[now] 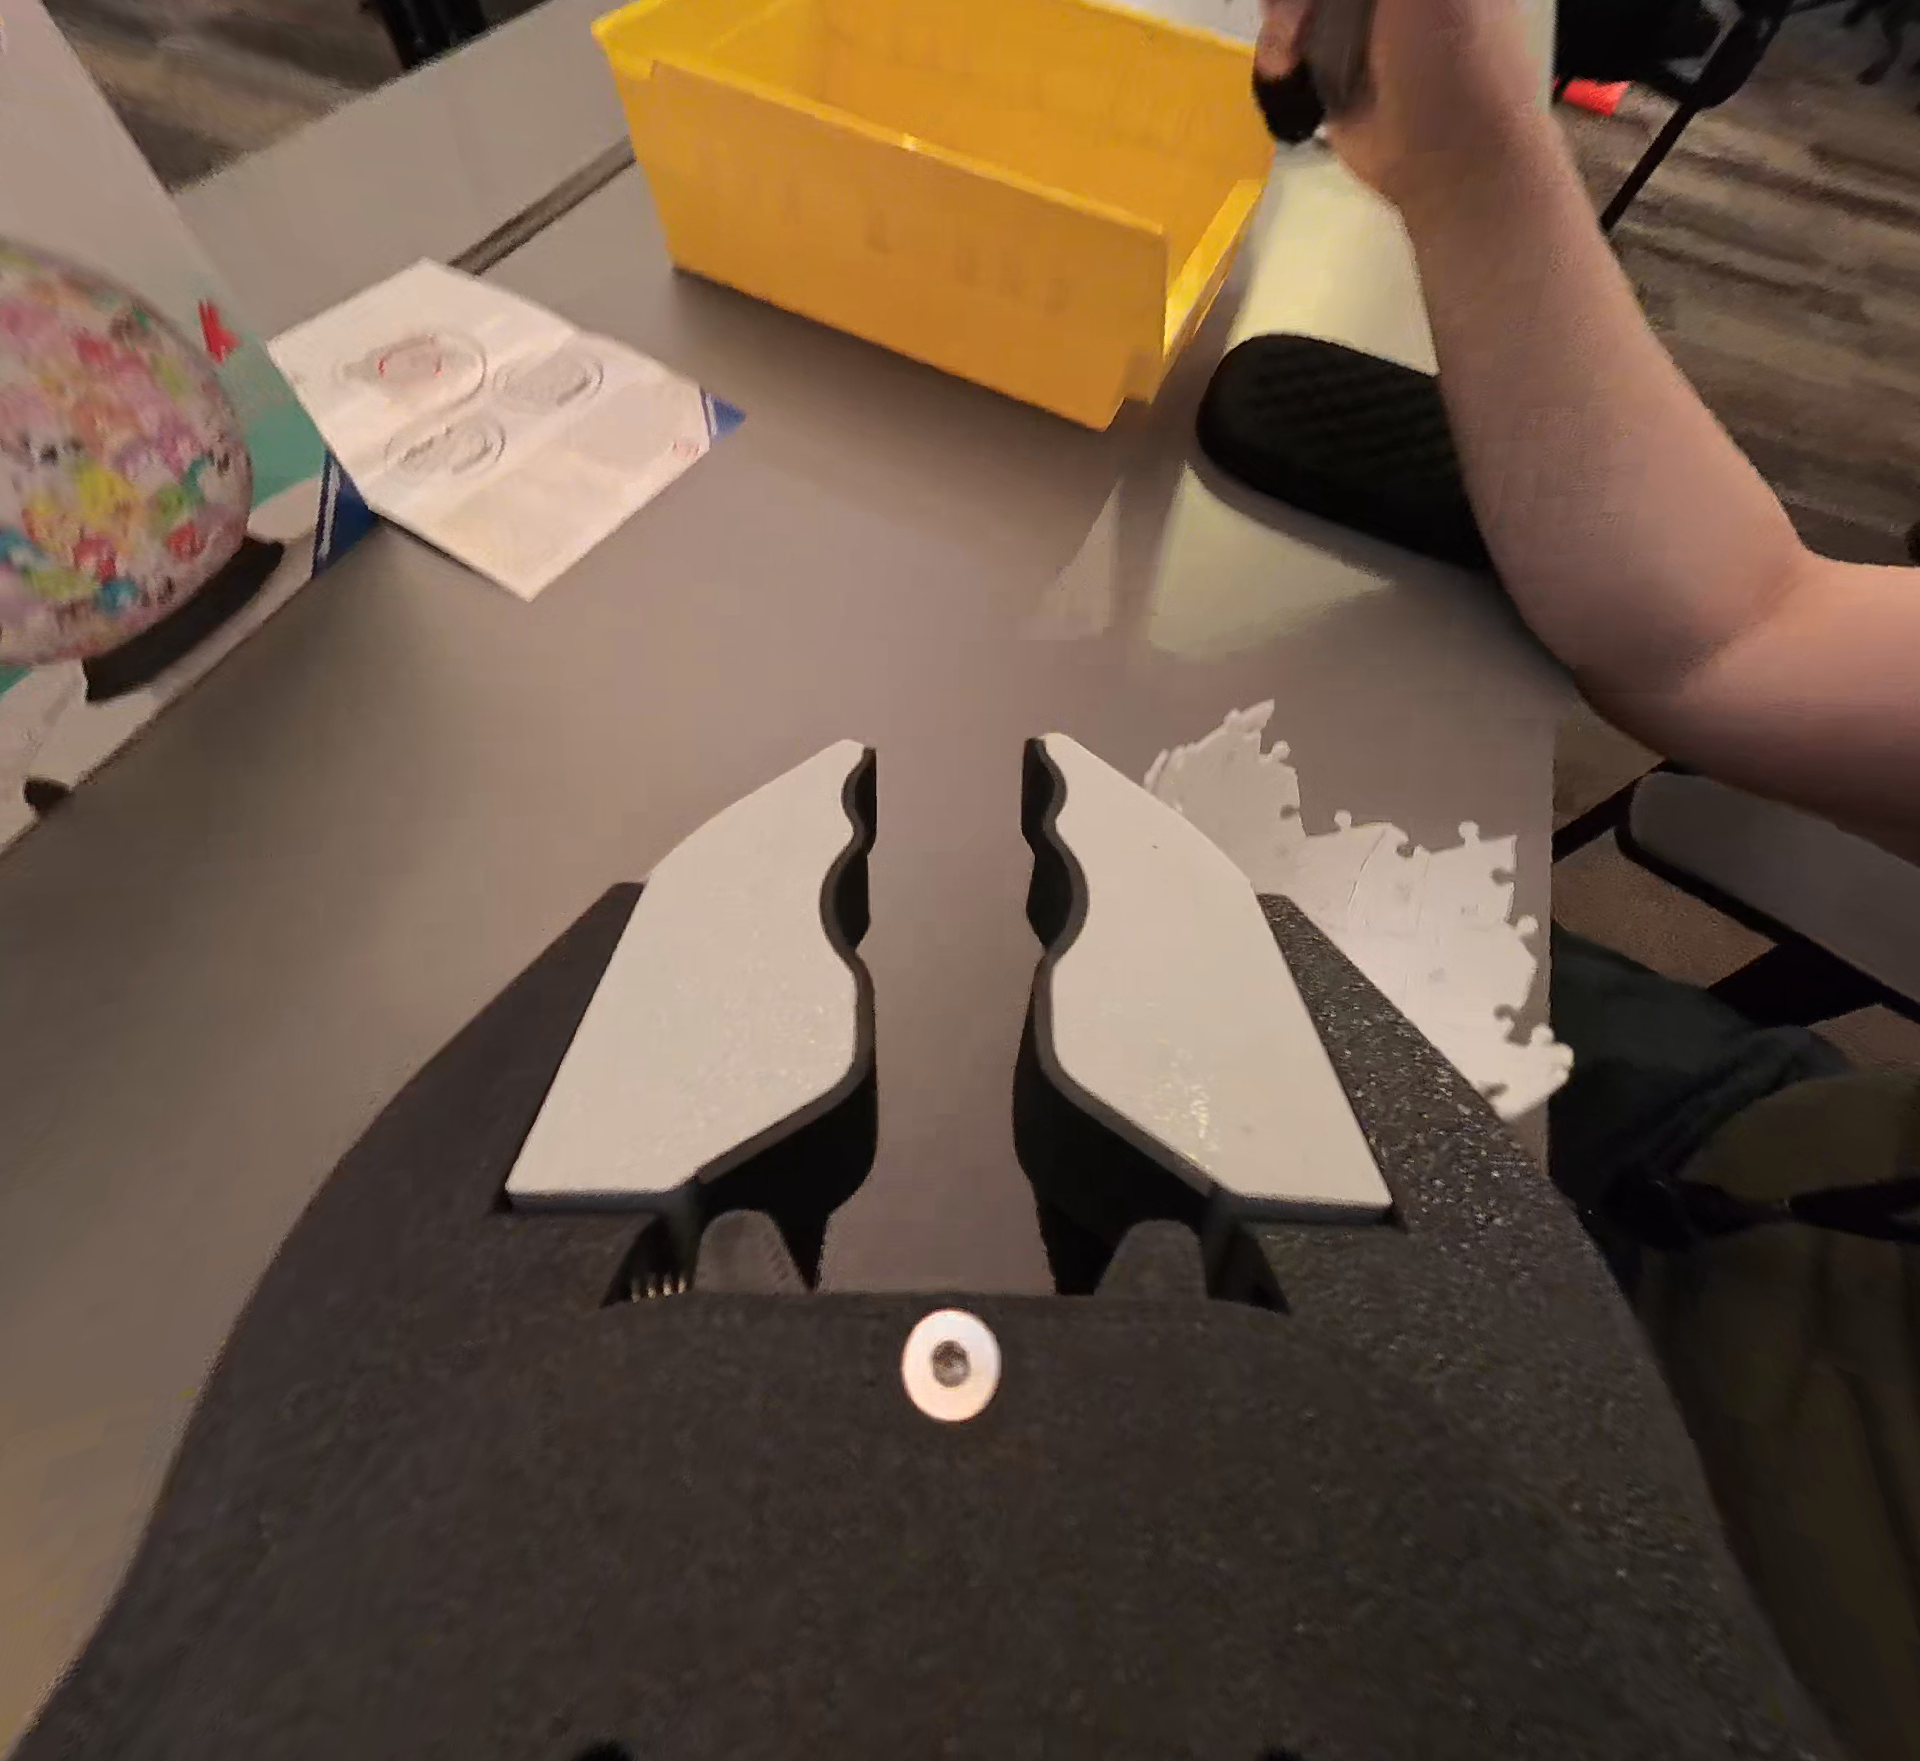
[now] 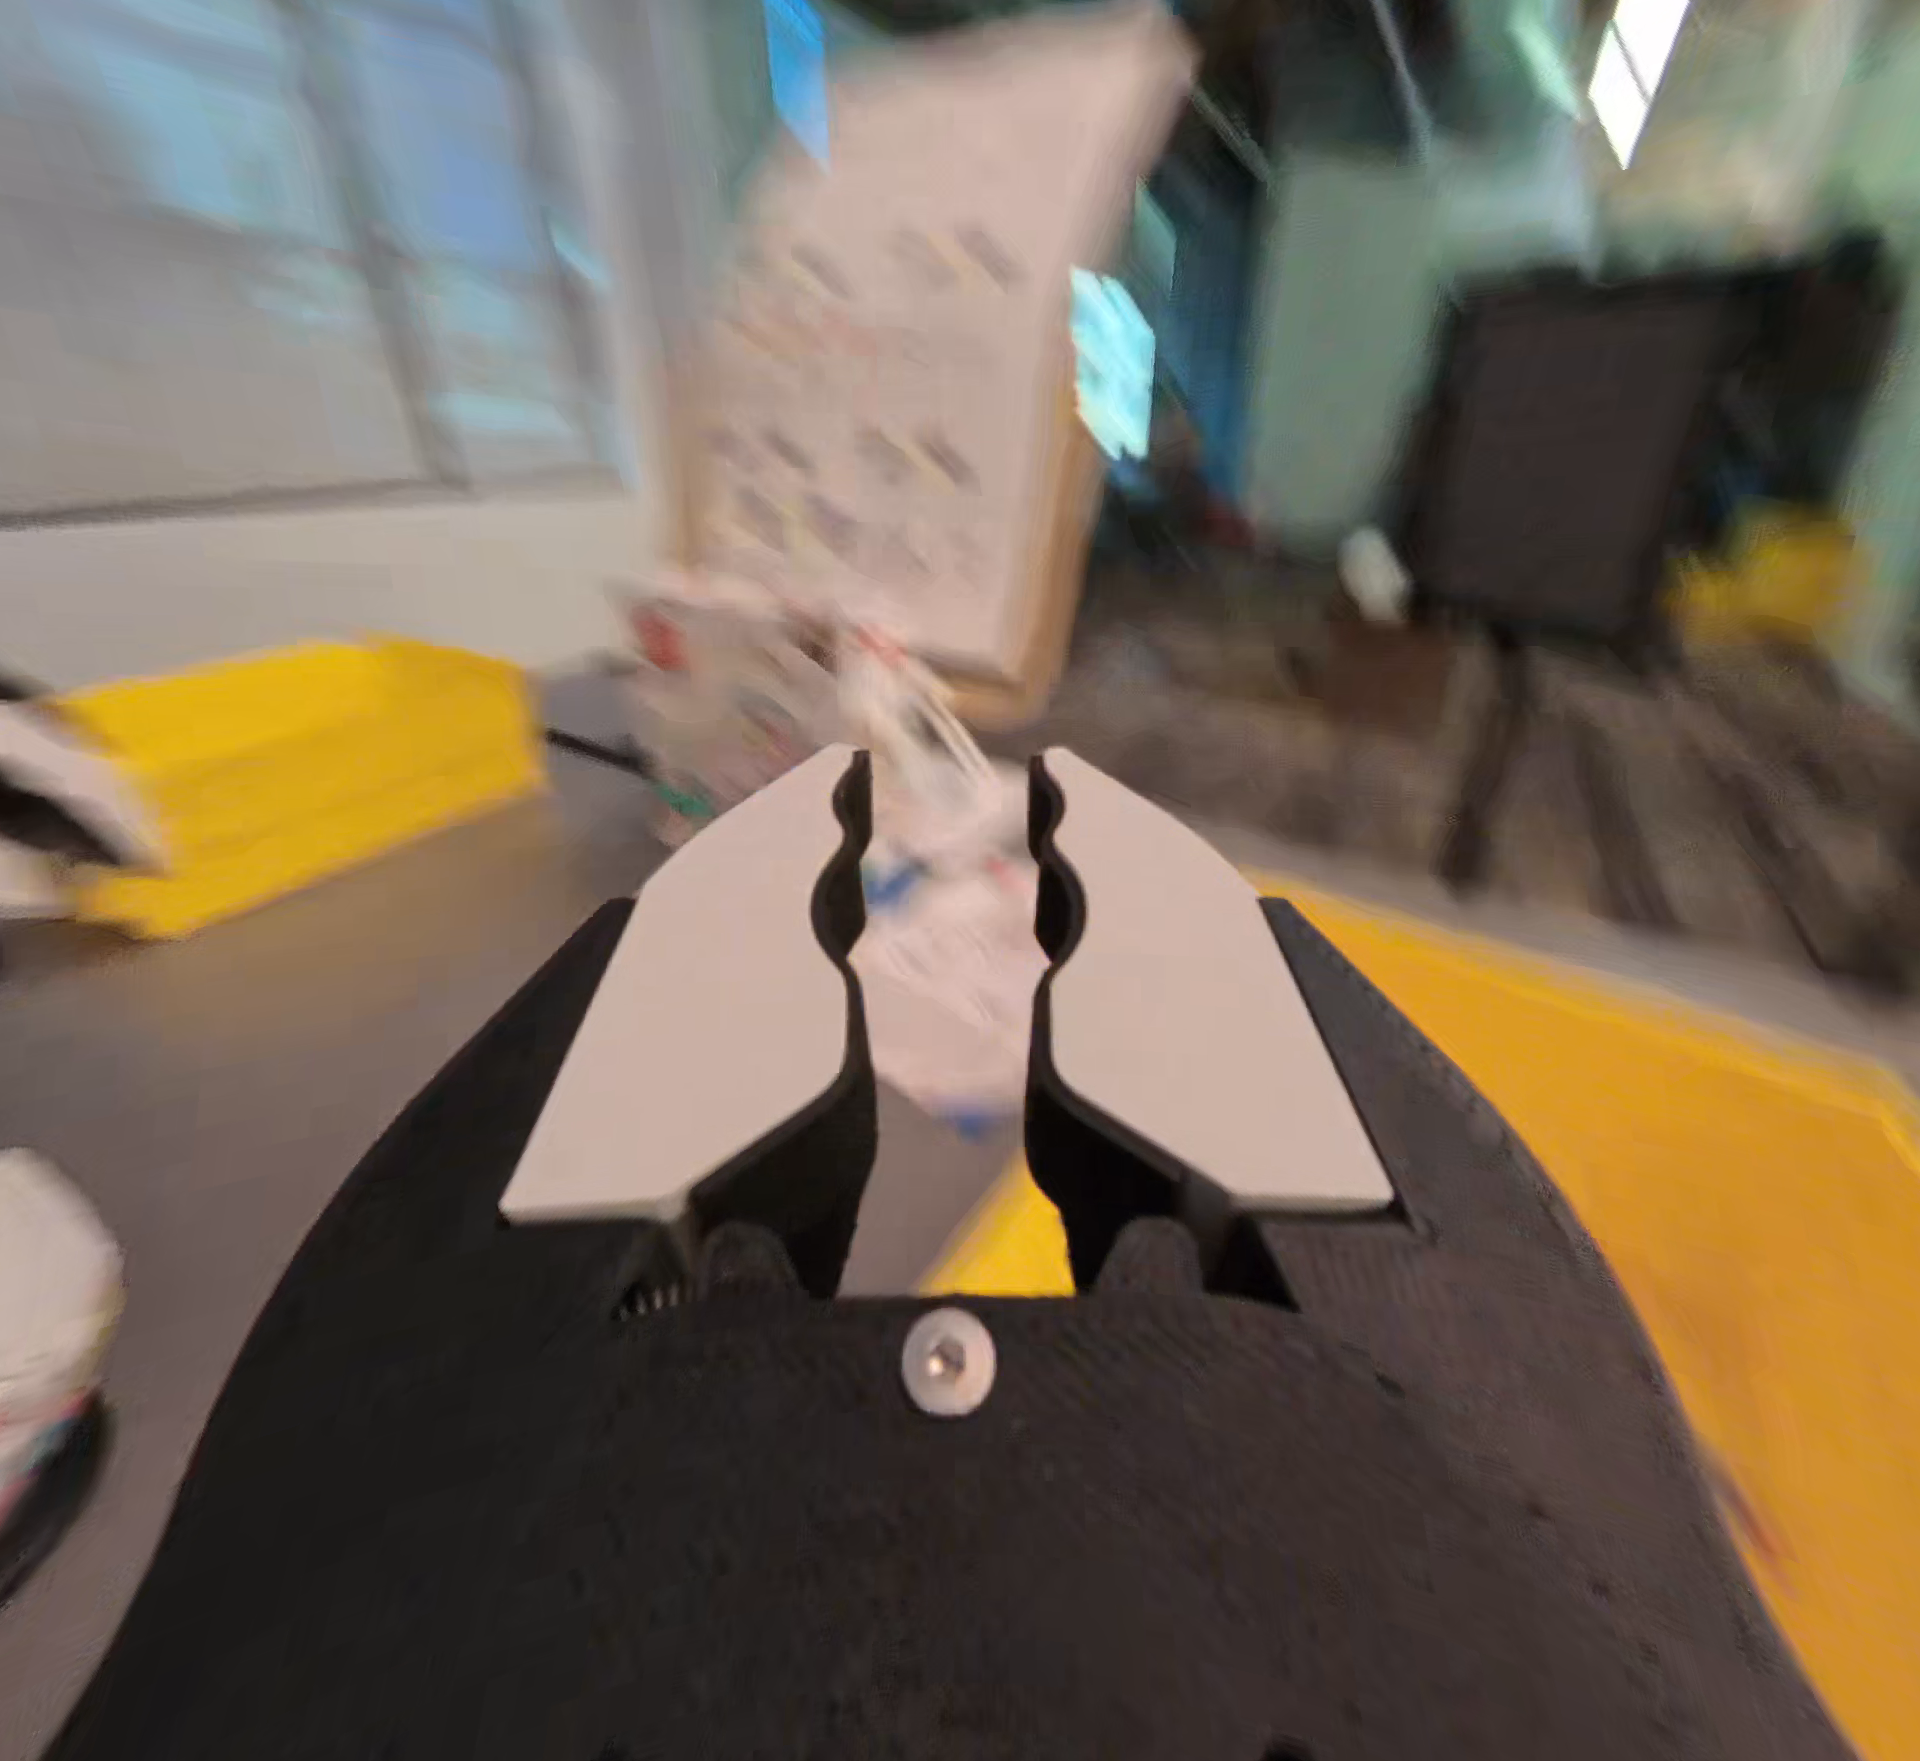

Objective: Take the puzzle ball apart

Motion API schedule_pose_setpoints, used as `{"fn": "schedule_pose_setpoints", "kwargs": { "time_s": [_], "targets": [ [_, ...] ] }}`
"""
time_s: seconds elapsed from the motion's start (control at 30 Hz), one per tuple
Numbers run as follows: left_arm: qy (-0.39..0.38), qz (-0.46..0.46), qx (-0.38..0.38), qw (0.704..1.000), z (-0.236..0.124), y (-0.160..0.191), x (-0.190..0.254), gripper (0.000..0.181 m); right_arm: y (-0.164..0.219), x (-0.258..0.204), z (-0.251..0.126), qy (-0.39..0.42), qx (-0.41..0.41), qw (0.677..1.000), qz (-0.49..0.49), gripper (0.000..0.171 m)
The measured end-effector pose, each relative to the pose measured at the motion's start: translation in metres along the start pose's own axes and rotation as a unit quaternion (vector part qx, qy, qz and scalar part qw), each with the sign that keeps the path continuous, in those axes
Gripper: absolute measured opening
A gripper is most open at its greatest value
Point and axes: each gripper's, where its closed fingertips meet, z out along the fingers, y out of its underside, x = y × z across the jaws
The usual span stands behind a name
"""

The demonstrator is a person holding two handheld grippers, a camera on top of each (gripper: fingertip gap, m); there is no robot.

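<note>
Hand-held gripper (image 1: 948,755) agape (nothing held)

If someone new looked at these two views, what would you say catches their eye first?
Probably the bright yellow bin, open and apparently empty, at the far side of the grey table. Next, the white fragment of joined puzzle pieces lying near the table's right edge, just beside the open left gripper. The right wrist view is heavily motion-blurred; its right gripper is open too.
</note>
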Motion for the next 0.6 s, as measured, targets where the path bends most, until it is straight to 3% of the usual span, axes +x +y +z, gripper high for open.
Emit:
{"fn": "schedule_pose_setpoints", "kwargs": {
  "time_s": [0.07,0.13,0.2,0.3,0.47,0.6],
  "targets": [
    [0.006,-0.019,-0.02,1.0,-0.003,0.013,0.004,0.026,-0.025,-0.084,0.004,-0.171,0.084,0.981,-0.034,0.028],
    [0.016,-0.04,-0.039,0.998,-0.005,0.025,0.014,0.027,-0.011,-0.163,0.0,-0.37,0.053,0.927,-0.018,0.029],
    [0.018,-0.055,-0.057,0.997,-0.006,0.039,0.026,0.033,0.021,-0.215,-0.001,-0.486,-0.002,0.874,-0.006,0.029],
    [0.021,-0.078,-0.053,0.995,-0.006,0.053,0.043,0.039,0.084,-0.259,0.008,-0.541,-0.1,0.832,-0.068,0.03],
    [0.031,-0.127,-0.038,0.991,-0.006,0.058,0.061,0.039,0.147,-0.297,0.014,-0.557,-0.211,0.788,-0.155,0.03],
    [0.028,-0.149,-0.051,0.987,0.002,0.06,0.064,0.039,0.165,-0.3,0.02,-0.532,-0.239,0.786,-0.207,0.014]
  ]
}}
